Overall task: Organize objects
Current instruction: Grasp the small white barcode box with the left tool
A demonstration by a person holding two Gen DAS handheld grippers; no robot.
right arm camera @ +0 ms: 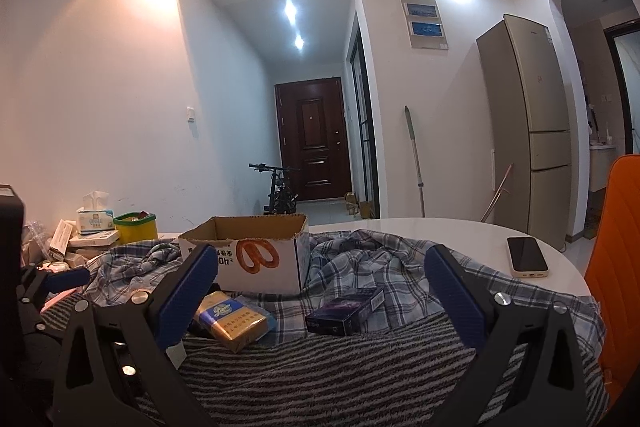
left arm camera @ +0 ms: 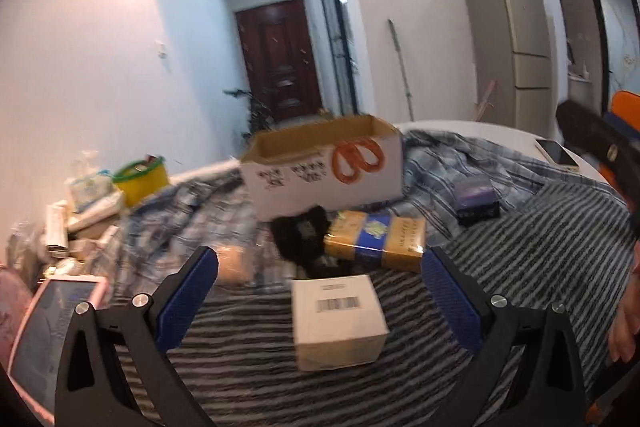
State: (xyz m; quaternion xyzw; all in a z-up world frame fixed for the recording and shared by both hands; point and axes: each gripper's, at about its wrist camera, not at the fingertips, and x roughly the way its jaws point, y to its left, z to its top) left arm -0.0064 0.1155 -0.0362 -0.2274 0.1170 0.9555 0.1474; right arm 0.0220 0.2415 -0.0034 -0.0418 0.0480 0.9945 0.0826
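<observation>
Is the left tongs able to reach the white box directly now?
Probably yes. The left tongs are open, and the white box sits between the pads on the striped cloth, with nothing in front of it.

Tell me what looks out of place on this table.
The plaid shirt lies crumpled across the table like a cloth, with the carton on top of it. The gold pack and dark pack lie loose and askew outside the carton.

Small box (left arm camera: 338, 319) before cardboard box (left arm camera: 324, 167)
</observation>
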